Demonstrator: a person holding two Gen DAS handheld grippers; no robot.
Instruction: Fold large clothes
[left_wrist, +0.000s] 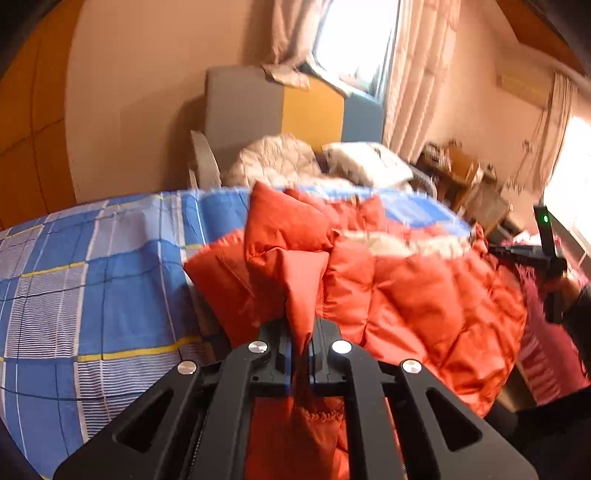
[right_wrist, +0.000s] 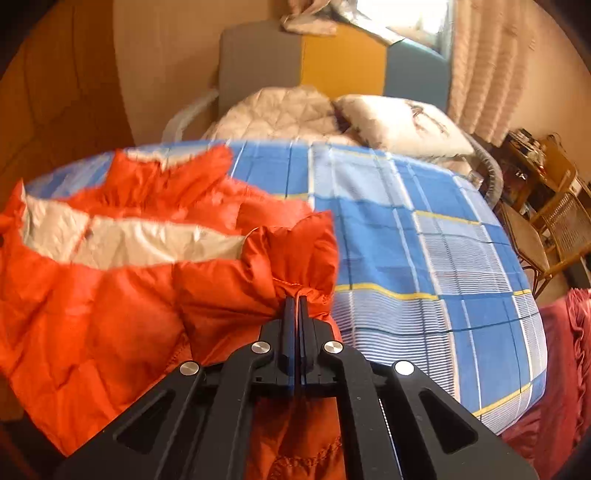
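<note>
Two black hand-held grippers, left gripper (left_wrist: 302, 334) and right gripper (right_wrist: 297, 306), reach level and forward, each clamped tight on the puffy orange quilted jacket (left_wrist: 399, 291) over the blue checked bedsheet (left_wrist: 92, 280).

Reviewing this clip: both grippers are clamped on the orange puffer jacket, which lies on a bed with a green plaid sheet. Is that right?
Not quite: the sheet is blue plaid with white and yellow lines, not green, as both wrist views show. The rest holds: the left gripper and right gripper are each shut on the orange puffer jacket lying on the bed.
</note>
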